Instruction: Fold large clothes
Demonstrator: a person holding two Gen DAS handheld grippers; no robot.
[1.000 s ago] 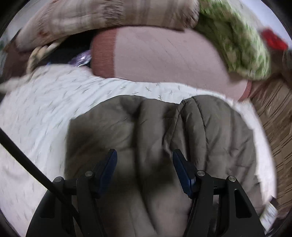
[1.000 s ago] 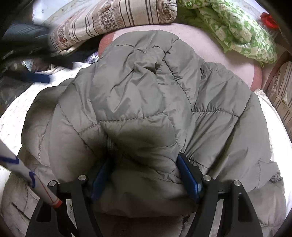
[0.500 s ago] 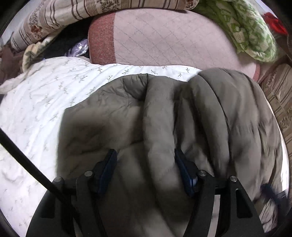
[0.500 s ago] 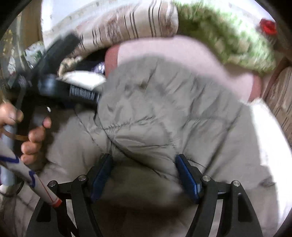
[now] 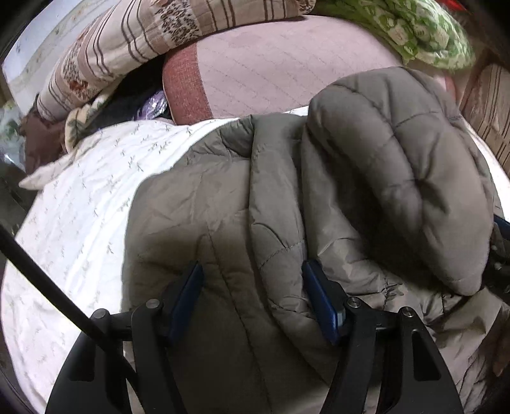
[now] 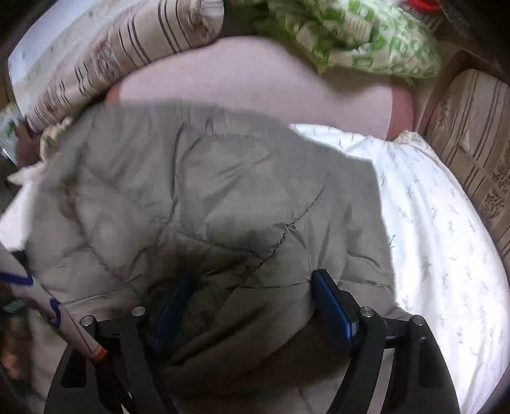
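A white bedsheet [image 5: 79, 203] with a small sprig print covers the bed, and every other place here is given from it. At its far edge lies a long pink bolster [image 5: 287, 73] with a rust-red end band. A striped beige quilt [image 5: 134, 41] is piled above the bolster's left end, and a green-and-white patterned quilt [image 5: 411, 28] above its right end. A striped brown cushion [image 6: 475, 153] stands along the sheet's right edge.

On the middle of the sheet rests the grey-olive quilted puffer jacket [image 5: 223, 203], partly doubled over, with one padded fold [image 5: 414, 178] heaped on its right half.

The left gripper [image 5: 253, 294] points down at the jacket near the sheet's near edge. A ridge of the jacket's padding lies between its blue pads [image 5: 322, 302], which stand at a middling width; whether they press the fabric cannot be told. The right gripper [image 6: 248, 302] is over the jacket's near hem. Its jaws have just been opening and now stand wide, with a thick bunch of jacket between the blue pads [image 6: 331, 305].

A white rod with blue marks and an orange tip [image 6: 76, 331] crosses the near left corner of the right wrist view.
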